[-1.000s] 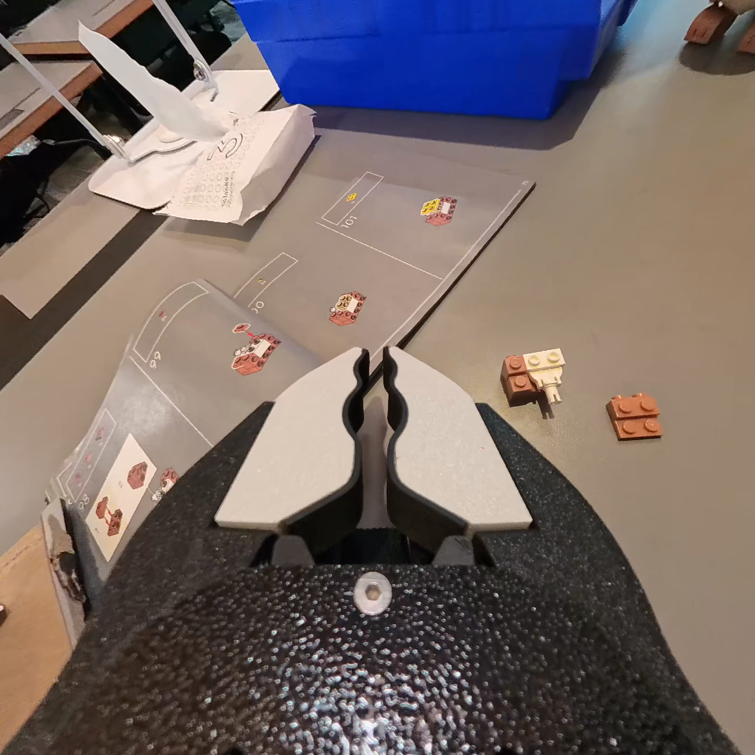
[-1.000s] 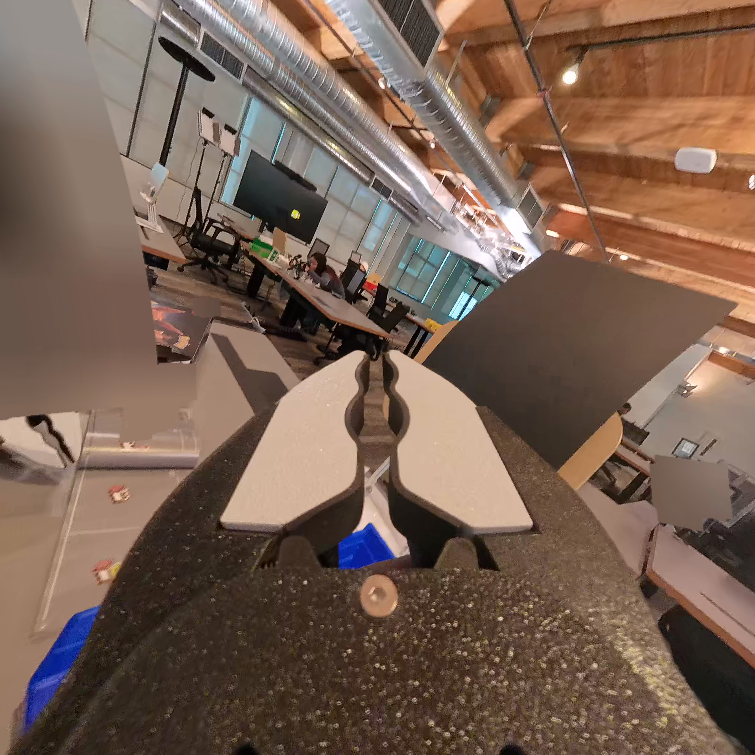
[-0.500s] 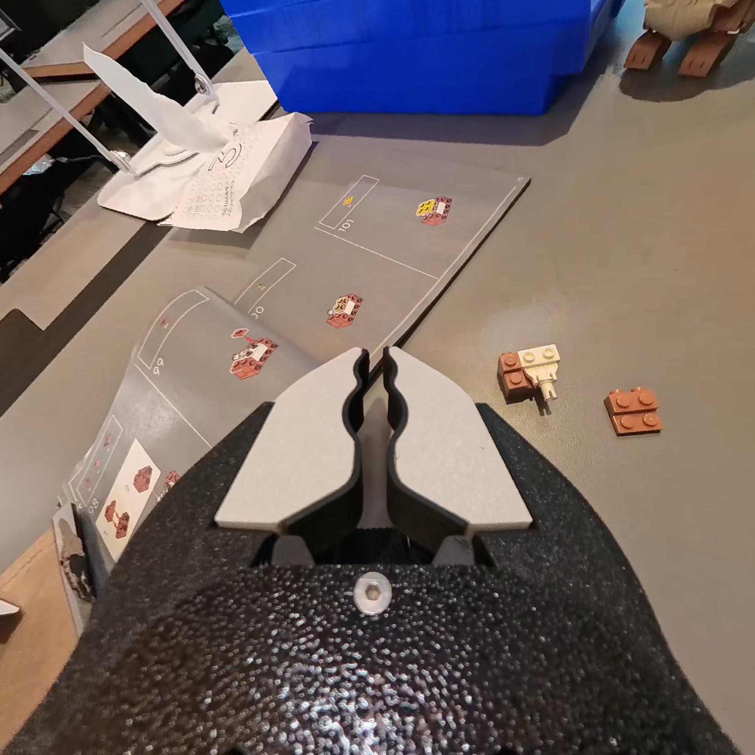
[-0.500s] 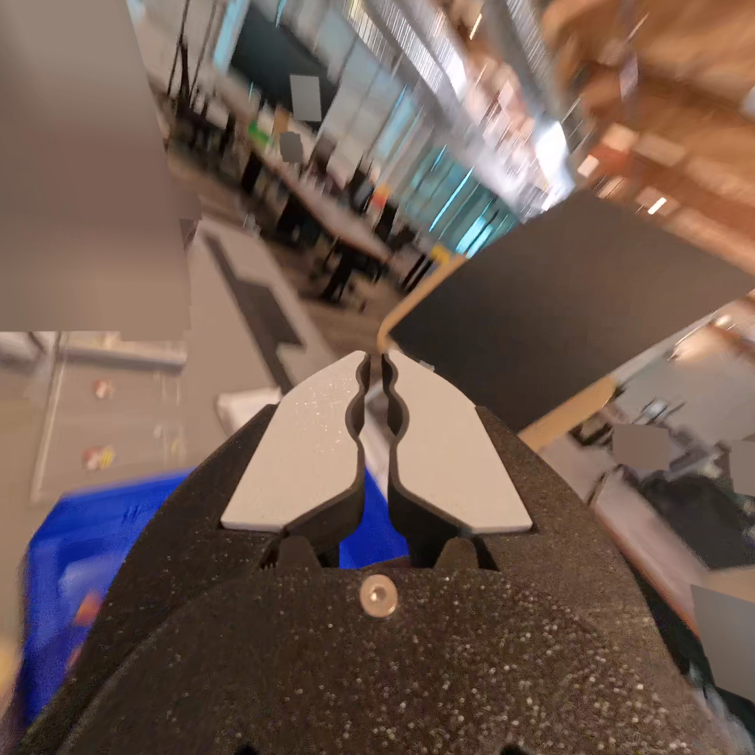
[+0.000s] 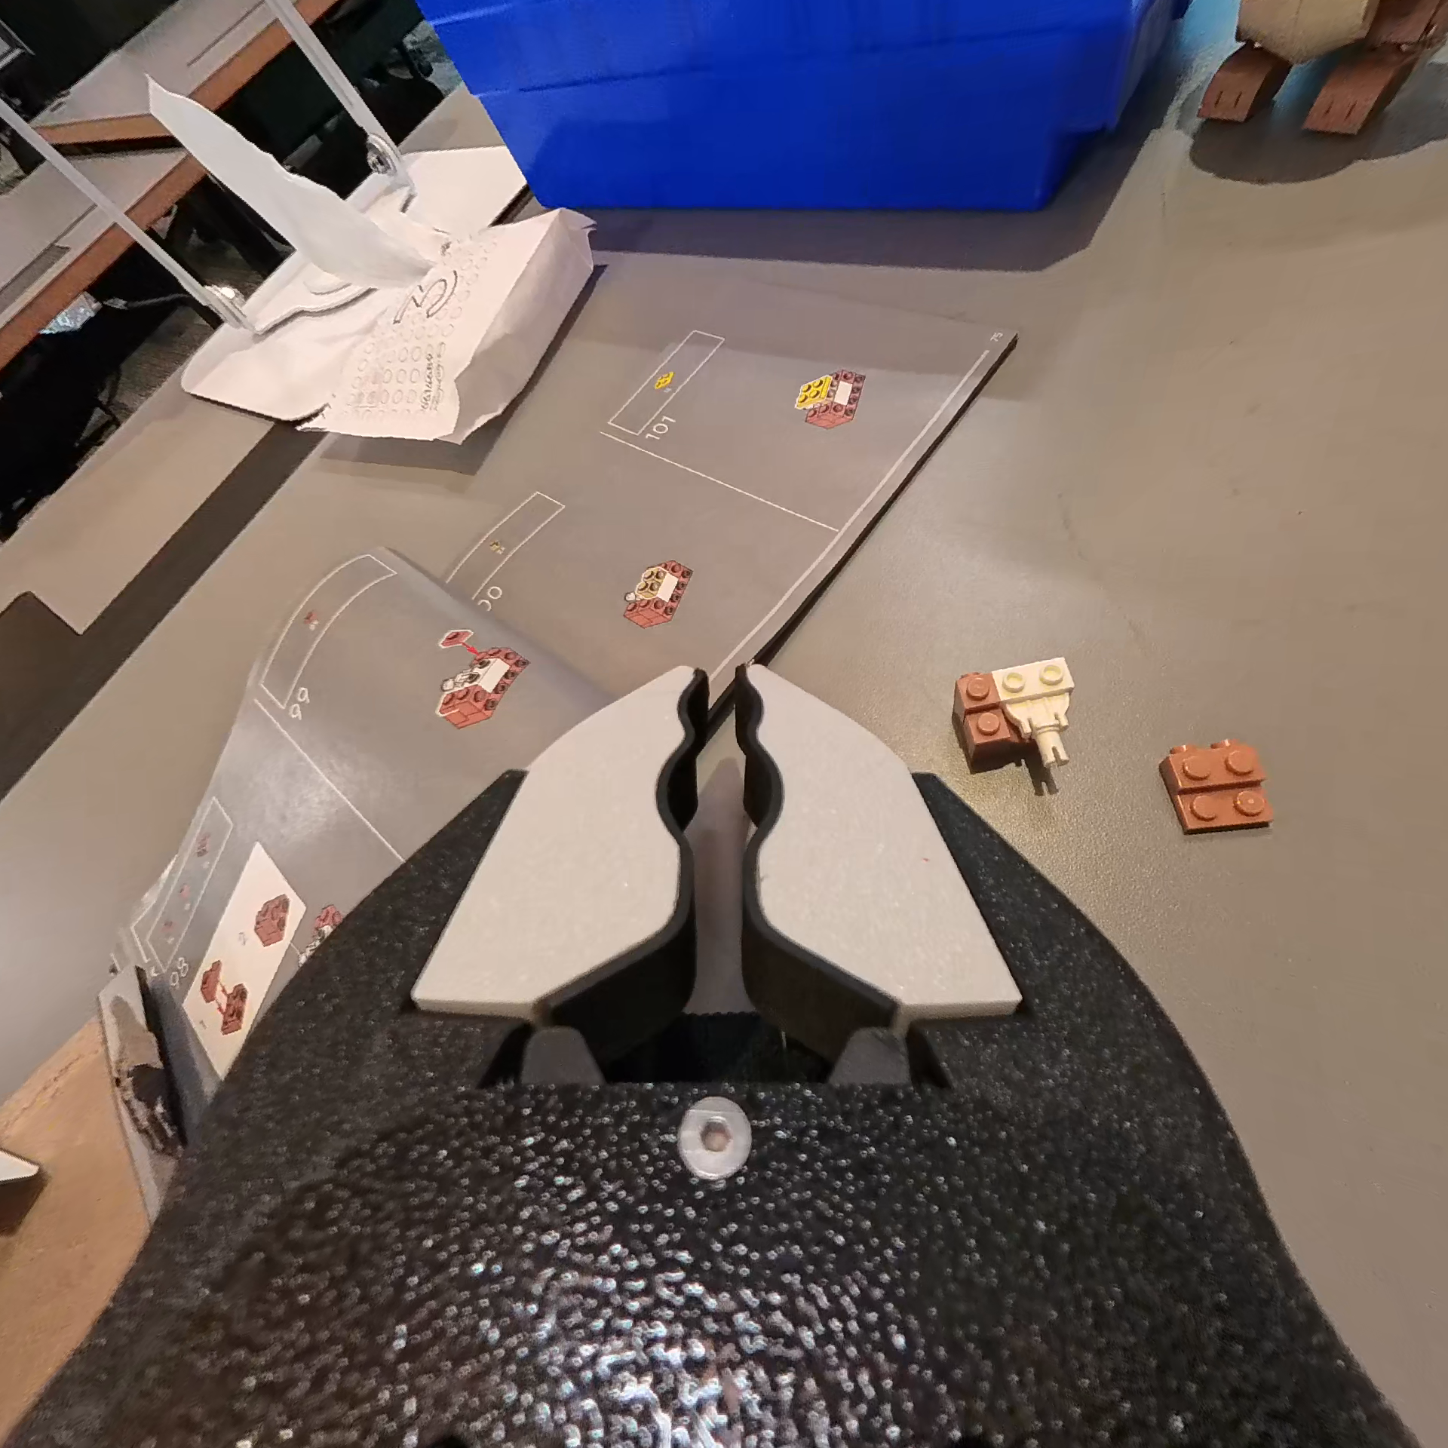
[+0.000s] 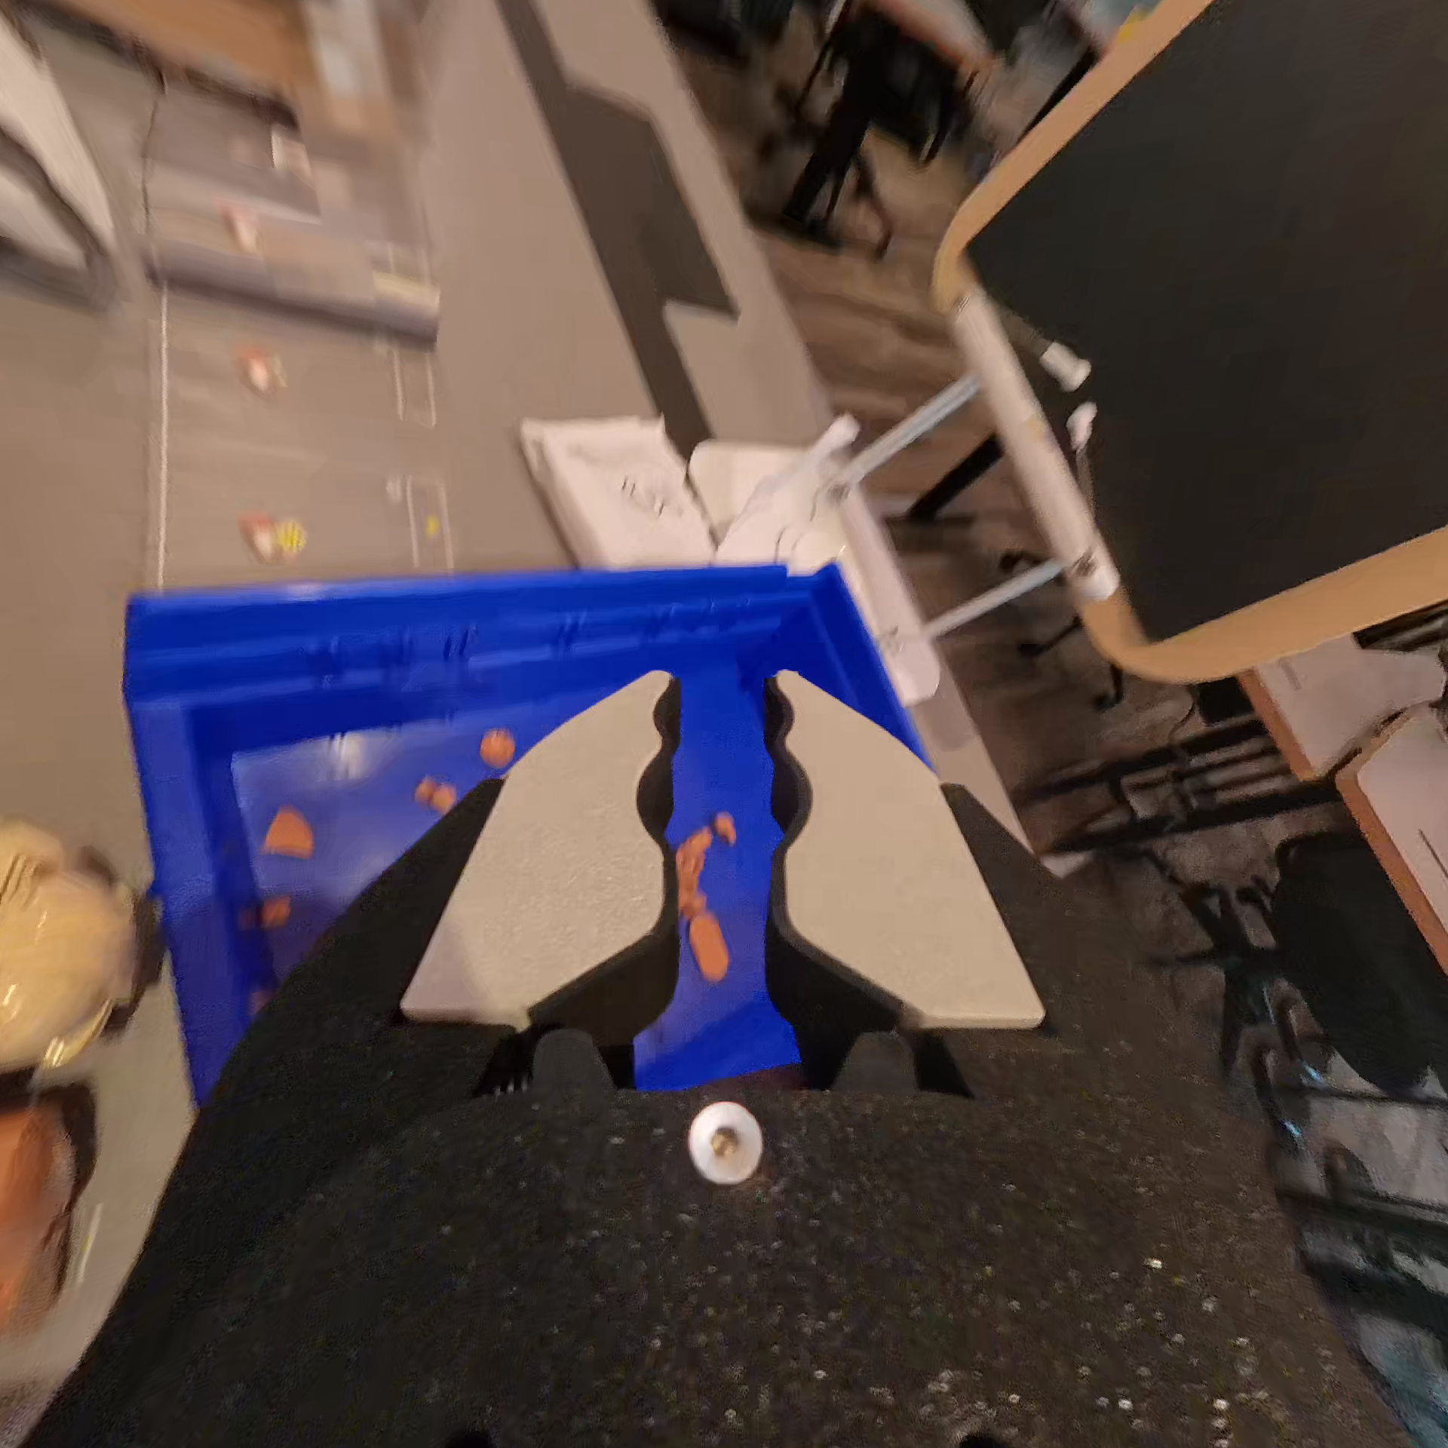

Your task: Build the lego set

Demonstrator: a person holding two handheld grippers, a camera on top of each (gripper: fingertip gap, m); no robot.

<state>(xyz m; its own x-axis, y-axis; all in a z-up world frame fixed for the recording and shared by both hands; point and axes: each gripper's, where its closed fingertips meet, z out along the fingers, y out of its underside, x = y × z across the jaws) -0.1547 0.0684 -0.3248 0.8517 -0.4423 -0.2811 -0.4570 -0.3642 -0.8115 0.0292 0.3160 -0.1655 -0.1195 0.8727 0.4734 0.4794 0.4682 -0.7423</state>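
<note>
My left gripper (image 5: 722, 680) has its jaws nearly together on nothing, above the instruction sheet's (image 5: 791, 470) edge; right of them lie two brick pieces: a brown-and-white assembly (image 5: 1011, 714) and one brown plate (image 5: 1216, 786). My right gripper (image 6: 719, 683) is spread and bare over one blue bin (image 6: 439, 650) of scattered orange-brown bricks (image 6: 709, 952).

The left gripper (image 5: 722, 680) has a black body with a rough, grainy, slightly shiny surface; its fingers (image 5: 595, 846) are matt grey plastic with fine grain, and a bright metal screw (image 5: 714, 1137) sits near. The counter (image 5: 1175, 486) looks smooth and matt grey. The booklet (image 5: 729, 470) is matt paper. The white bag (image 5: 439, 345) is crumpled paper. The bricks (image 5: 1011, 709) are smooth plastic. The blue bin (image 6: 439, 650) is glossy plastic.
</note>
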